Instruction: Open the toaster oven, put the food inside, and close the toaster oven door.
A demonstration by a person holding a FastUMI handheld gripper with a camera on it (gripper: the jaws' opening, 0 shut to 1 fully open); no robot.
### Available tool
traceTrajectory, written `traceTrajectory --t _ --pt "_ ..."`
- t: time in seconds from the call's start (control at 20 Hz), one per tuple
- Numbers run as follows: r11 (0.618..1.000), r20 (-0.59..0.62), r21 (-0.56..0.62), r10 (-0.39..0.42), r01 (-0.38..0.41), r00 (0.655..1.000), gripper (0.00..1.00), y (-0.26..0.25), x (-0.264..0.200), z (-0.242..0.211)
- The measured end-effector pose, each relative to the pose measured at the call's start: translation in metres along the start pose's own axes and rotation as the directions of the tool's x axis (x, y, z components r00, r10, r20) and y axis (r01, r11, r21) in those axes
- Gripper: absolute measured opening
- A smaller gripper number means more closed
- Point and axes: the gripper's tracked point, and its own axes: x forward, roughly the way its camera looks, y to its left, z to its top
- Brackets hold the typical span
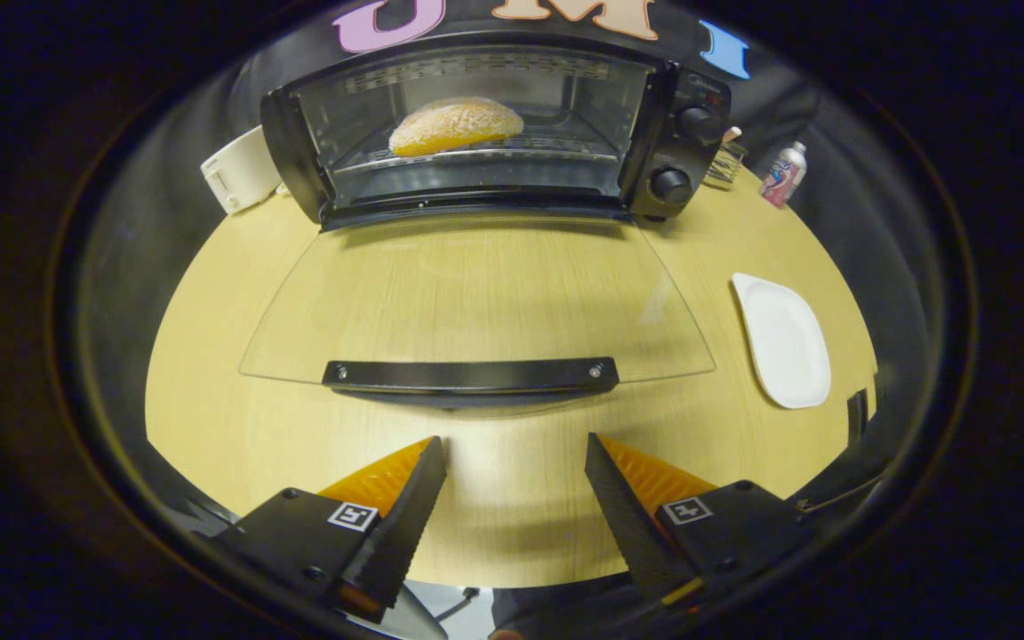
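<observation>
Tool (516, 471) fingers spread wide, empty, above the surface (210, 418). Door (476, 302) lies open flat just ahead; its handle (470, 374) runs crosswise to the fingers. Bread (456, 125) sits beyond, on the oven (494, 133) rack. Closing judged outstanding.

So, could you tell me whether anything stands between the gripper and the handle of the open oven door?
Nothing visible does. The open gripper has only bare table before the door handle, just ahead of its fingers. The bread already lies inside the toaster oven.
</observation>
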Motion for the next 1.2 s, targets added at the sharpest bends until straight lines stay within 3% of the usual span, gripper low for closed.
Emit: traceTrajectory --t 0.55,1.2 --pt "0.998 0.097 -0.056 -0.014 0.019 0.995 1.00 0.000 -0.030 0.035" --pt "0.999 0.311 -0.040 0.014 -0.001 0.950 1.00 0.013 -0.067 0.137"
